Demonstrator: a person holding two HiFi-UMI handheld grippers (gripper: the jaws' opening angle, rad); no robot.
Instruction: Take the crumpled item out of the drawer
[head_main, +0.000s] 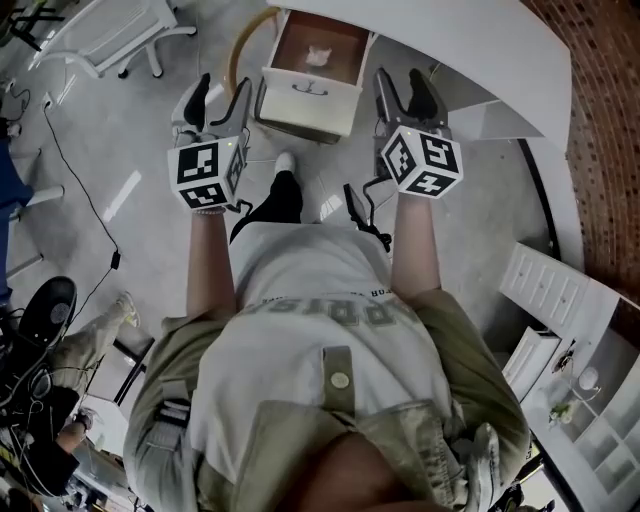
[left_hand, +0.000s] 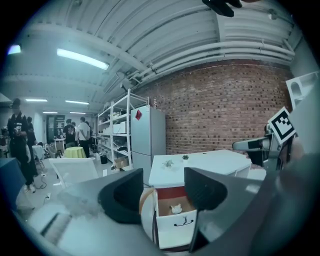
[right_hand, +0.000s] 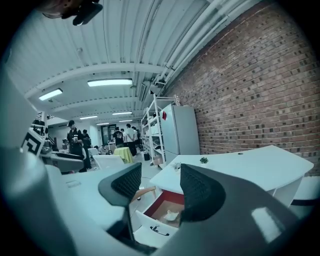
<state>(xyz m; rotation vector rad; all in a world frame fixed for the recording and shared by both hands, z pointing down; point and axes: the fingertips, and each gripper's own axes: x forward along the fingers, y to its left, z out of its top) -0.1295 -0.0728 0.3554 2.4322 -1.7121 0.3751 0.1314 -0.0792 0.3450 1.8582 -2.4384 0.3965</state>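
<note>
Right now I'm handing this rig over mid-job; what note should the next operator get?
Left tongs: open, empty, short of the drawer on its left side.
Right tongs: open, empty, short of the drawer on its right side.
Things: the drawer stands pulled out from under the white desk; the crumpled item lies inside on its floor.
Done: drawer open.
Left: reach in, close on the crumpled item, lift it out.

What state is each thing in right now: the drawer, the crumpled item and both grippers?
drawer: pulled open.
crumpled item: lying inside the drawer, untouched.
left gripper: jaws apart, holding nothing.
right gripper: jaws apart, holding nothing.
</note>
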